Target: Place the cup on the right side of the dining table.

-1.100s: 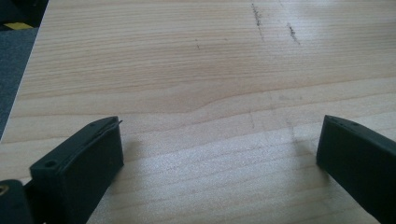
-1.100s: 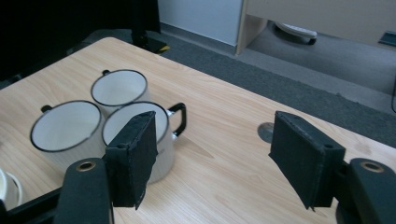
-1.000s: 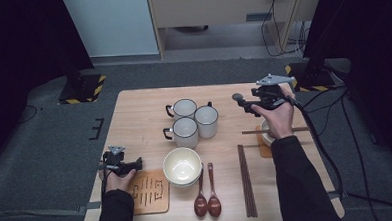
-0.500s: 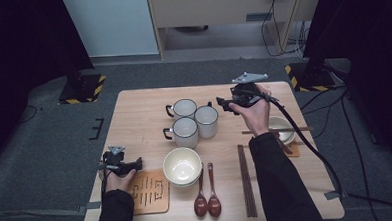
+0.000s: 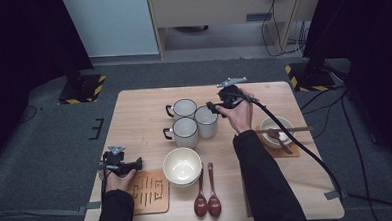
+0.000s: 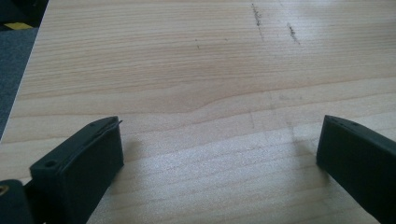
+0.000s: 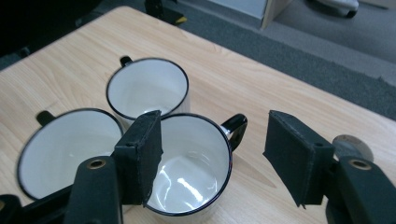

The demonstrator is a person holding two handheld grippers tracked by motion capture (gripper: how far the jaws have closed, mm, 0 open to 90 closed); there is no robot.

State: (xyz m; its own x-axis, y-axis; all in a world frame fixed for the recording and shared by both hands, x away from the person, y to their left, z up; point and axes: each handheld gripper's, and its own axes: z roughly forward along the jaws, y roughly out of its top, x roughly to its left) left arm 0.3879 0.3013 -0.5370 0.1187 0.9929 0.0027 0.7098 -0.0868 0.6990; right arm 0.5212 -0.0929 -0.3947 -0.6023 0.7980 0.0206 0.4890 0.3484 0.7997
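Wooden table (image 5: 144, 108) on grey carpet, dark surroundings. Right gripper (image 5: 213, 107): over the nearest of three white enamel mugs (image 7: 191, 163); jaws apart and just now closing, one above the mug's mouth, the other outside near its black handle, neither pressing on it. Other two mugs (image 7: 147, 91) touching or nearly so; the left one cut off by the jaw. Left gripper (image 5: 136, 165): jaws wide apart over bare wood, holding nothing, beside a wooden coaster (image 5: 150, 190). Stacked bowls (image 5: 182, 166) and two spoons (image 5: 208, 202) near the front edge. Open tabletop left of the mugs.
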